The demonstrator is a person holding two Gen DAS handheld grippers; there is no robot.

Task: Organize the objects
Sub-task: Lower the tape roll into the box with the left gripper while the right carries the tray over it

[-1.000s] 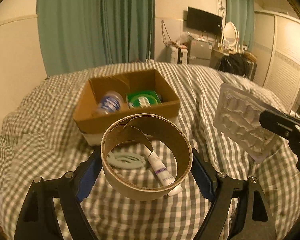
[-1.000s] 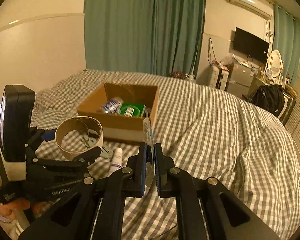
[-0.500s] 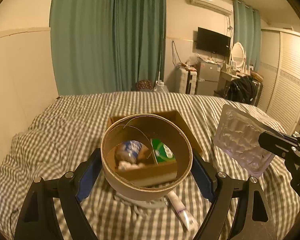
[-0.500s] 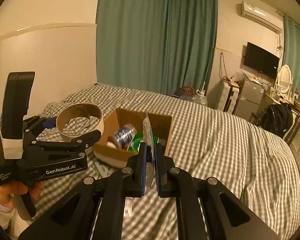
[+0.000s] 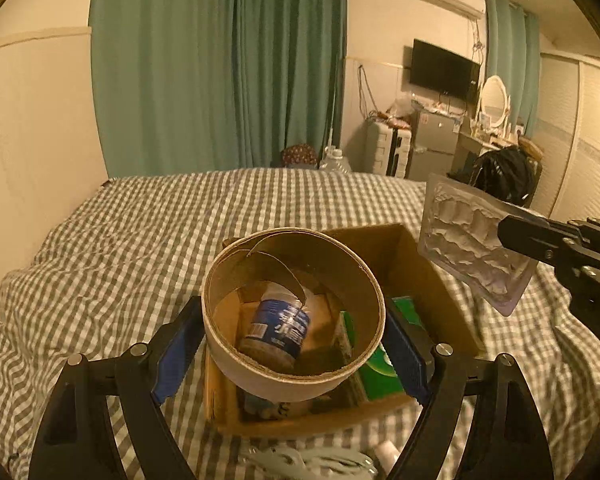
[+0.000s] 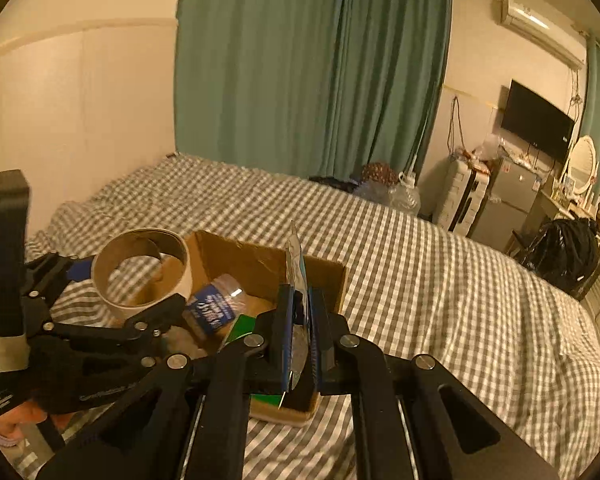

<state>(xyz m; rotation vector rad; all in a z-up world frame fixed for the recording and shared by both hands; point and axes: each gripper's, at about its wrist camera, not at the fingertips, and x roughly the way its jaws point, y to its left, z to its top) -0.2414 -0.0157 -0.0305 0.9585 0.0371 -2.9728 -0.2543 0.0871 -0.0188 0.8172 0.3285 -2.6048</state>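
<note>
We held the left gripper [image 5: 294, 344] over the open cardboard box [image 5: 432, 280], its blue-padded fingers [image 5: 176, 354] clamped on either side of a cardboard ring [image 5: 236, 368], the empty core of a tape roll with a loose strip curling inside. Looking through the ring, we saw a jar with a blue label [image 5: 278, 328] lying in the box, and a green packet [image 5: 376, 368] beside it toward the right wall. The box sat on a bed covered with a grey-and-white checked sheet [image 5: 140, 240]. Just in front of the box, at the bottom edge of the left wrist view, some pale items lay on the sheet, too cut off for us to identify.

Our right gripper [image 6: 300, 320] was pinched tight on a clear plastic blister tray [image 5: 472, 244], held edge-on between the fingers in its own camera and raised above the right side of the box. From the right wrist view, the ring [image 6: 140, 268] hung over the box's left end, with the jar [image 6: 216, 308] below it. A hand [image 6: 8, 420] showed at the lower left corner, gripping the left handle.
</note>
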